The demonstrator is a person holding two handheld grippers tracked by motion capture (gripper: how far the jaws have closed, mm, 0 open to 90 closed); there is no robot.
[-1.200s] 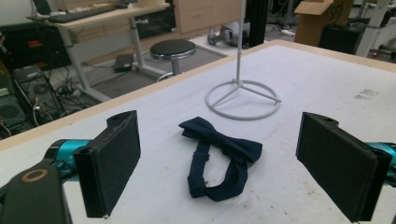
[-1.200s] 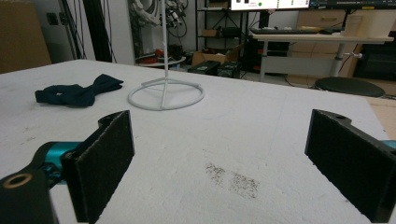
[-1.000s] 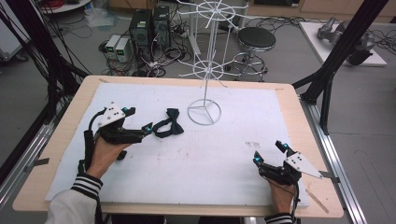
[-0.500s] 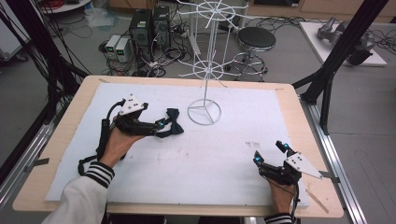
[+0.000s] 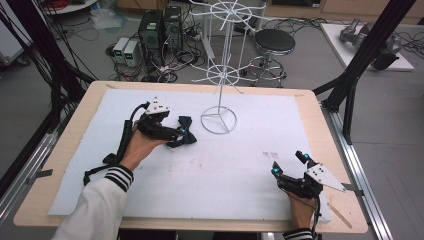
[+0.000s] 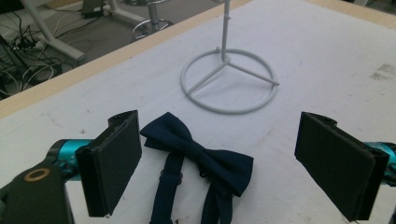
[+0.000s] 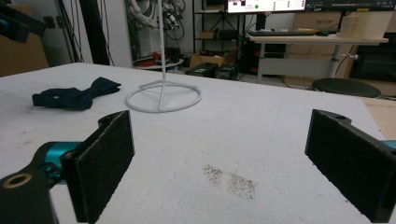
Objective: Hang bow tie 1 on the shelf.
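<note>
In the high view we see the left tongs [image 5: 181, 131] held over the white sheet [image 5: 240, 170] that covers the bench [image 5: 65, 135], their tips right at the dark navy bow tie [image 5: 184, 136], which lies flat at about nine o'clock from the ring base of the white wire stand [image 5: 218, 120] and just beside it. The hand [image 5: 142, 147] behind the left tongs comes out of a striped cuff. Toward five o'clock on the sheet, well apart from the bow tie, the right tongs [image 5: 289, 163] sit low near the bench's front edge, spread wide with nothing between them. In the left gripper view we look along the left tongs [image 6: 243, 154], spread wide; the bow tie [image 6: 201, 156] lies between the two black pads, nearer the pad at nine o'clock, touching neither as far as we can tell, with its strap [image 6: 163, 196] trailing toward six o'clock. The stand's ring base [image 6: 229, 86] sits at twelve o'clock beyond the tie. In the right gripper view the right tongs [image 7: 224, 163] stand spread over bare sheet with a faint grey smudge [image 7: 229, 179] between them; the bow tie [image 7: 74, 97] lies far off at ten o'clock, and the wire stand [image 7: 163, 100] at eleven o'clock.
</note>
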